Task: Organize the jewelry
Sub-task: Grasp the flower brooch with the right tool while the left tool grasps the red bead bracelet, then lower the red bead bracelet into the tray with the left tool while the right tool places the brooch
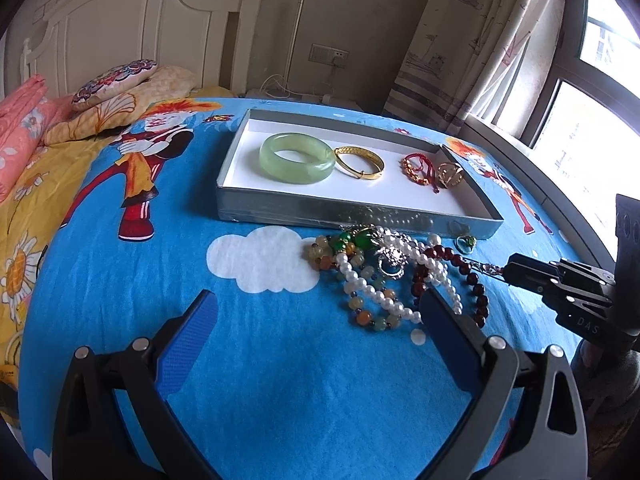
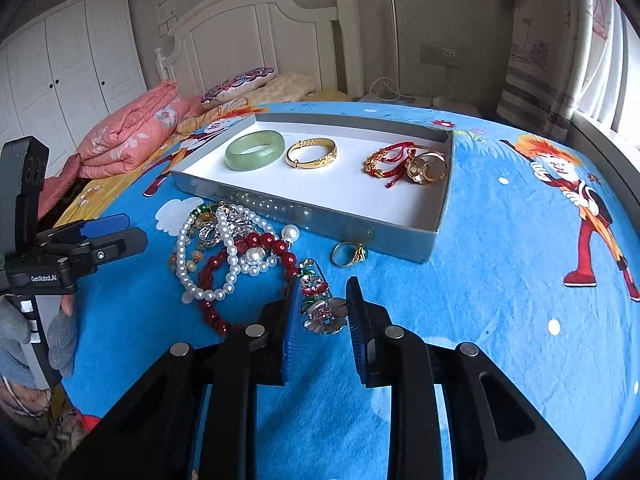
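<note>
The flower hair clip (image 2: 322,304) lies on the blue cartoon bedspread (image 2: 500,280), at the near right edge of the loose jewelry, and the right gripper (image 2: 323,300) has its two blue-padded fingers down on either side of it. The gap is narrow and the clip sits between the pads, but whether they already press on it cannot be told. Only the right wrist view shows the clip's flower; in the left wrist view the right gripper (image 1: 505,270) comes in from the right as a dark, nearly closed tip with just a thin decorated bar reaching out of it toward the beads.

Just left of the clip is the tangled pile (image 2: 228,248): a pearl strand (image 2: 188,276), dark red beads (image 2: 212,304) and silver pieces. A gold ring with a green stone (image 2: 349,255) lies apart, between the pile and the tray, close to the tray's near wall.

The tray (image 2: 312,220), a shallow grey box with a white floor, stands farther back. In it, left to right: a jade bangle (image 2: 255,149), a gold bangle (image 2: 311,153), a red-cord bracelet (image 2: 386,164) and, touching it, a gold ring (image 2: 426,167).

The left gripper (image 1: 320,308) hovers over the near side of the pile with its fingers wide apart and nothing between them; the right wrist view shows it from the side, held by a gloved hand (image 2: 24,344). Folded pink bedding (image 2: 132,136) and a white headboard (image 2: 248,28) lie beyond.
</note>
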